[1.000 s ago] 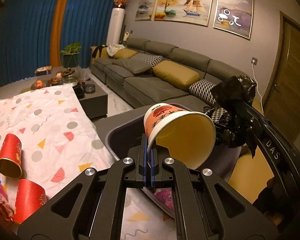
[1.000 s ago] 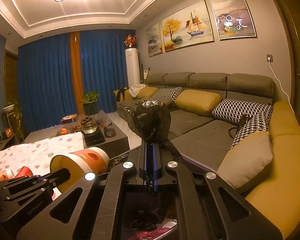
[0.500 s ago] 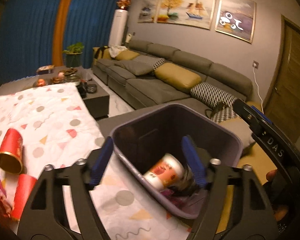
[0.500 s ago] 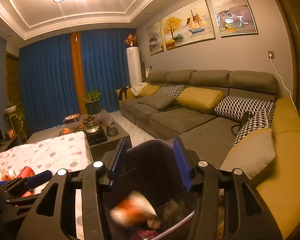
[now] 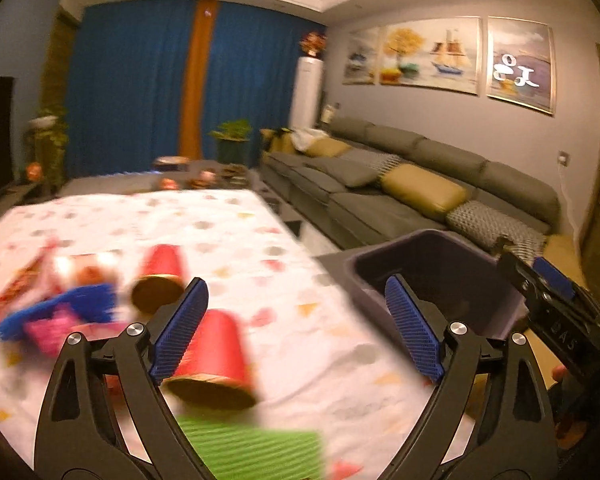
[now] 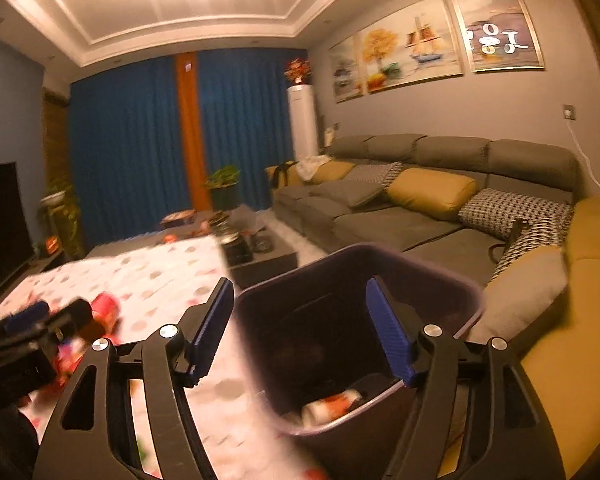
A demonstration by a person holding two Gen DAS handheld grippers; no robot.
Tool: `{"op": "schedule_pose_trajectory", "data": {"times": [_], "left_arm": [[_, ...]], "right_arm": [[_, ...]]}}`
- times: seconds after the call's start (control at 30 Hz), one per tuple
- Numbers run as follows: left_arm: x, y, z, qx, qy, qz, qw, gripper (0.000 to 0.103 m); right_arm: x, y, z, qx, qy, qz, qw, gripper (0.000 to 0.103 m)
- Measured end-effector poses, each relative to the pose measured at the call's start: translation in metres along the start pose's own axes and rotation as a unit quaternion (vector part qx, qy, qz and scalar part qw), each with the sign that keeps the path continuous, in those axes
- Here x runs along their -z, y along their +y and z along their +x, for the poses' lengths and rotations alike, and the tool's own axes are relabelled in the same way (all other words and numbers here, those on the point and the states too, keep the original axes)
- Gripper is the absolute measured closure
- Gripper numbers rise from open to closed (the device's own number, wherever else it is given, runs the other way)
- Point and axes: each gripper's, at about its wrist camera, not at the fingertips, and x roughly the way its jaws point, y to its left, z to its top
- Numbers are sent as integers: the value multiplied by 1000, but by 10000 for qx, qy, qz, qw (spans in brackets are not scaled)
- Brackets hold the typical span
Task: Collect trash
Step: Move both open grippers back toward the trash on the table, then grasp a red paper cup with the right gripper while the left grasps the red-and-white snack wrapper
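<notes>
Blur smears most of the near field in both views, so the litter on the tabletop (image 5: pixel 260 264) reads only as shapes: two red cups (image 5: pixel 210 354), one lying just ahead of the left tool (image 5: pixel 296 328), a blue and pink tangle of wrappers (image 5: pixel 60 314) to the left, and a green ribbed sheet (image 5: pixel 252 446) cut off at the bottom edge. The left tool is spread wide and holds nothing. The right tool (image 6: pixel 300 332) is also spread wide and empty, poised over the dark bin (image 6: pixel 432 280) at the tabletop's right edge. Inside the bin, a white and red cup (image 6: pixel 328 410) lies at the bottom among dim, unclear items. A spotted cloth covers the tabletop. Beyond are a grey sofa (image 6: pixel 420 184) with yellow cushions, blue curtains (image 5: pixel 140 88) and framed paintings (image 5: pixel 432 54).
</notes>
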Motion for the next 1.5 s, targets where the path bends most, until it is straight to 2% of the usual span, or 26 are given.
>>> {"op": "schedule_pose_trajectory", "data": {"times": [0.27, 0.47, 0.6, 0.73, 0.87, 1.07, 1.17, 1.23, 1.47, 1.5], "left_arm": [[25, 71, -59, -659, -25, -238, 9975, 14], [37, 109, -79, -1112, 52, -365, 9931, 14], [42, 136, -88, -1244, 101, -534, 9907, 14], [45, 145, -84, -1130, 240, -602, 9915, 14], [44, 142, -60, -870, 529, -571, 9932, 17], [38, 136, -15, -670, 930, -472, 9923, 27], [37, 136, 4, -650, 1164, -452, 9900, 41], [39, 136, 11, -610, 1266, -473, 9889, 54], [42, 143, 14, -522, 1281, -615, 9885, 65], [43, 144, 13, -516, 1276, -629, 9885, 66]], "right_arm": [[30, 46, -10, -532, 384, -119, 9978, 35], [45, 81, -21, -850, 586, -290, 9942, 35], [51, 104, -24, -915, 648, -464, 9926, 35], [56, 119, -17, -925, 790, -595, 9908, 35], [63, 127, -10, -887, 898, -694, 9896, 35], [67, 134, 6, -843, 1178, -890, 9854, 35], [69, 141, 16, -876, 1347, -1069, 9812, 35], [70, 146, 23, -889, 1438, -1207, 9782, 38], [75, 165, 49, -910, 1720, -1589, 9679, 52], [75, 166, 50, -893, 1727, -1629, 9673, 57]]}}
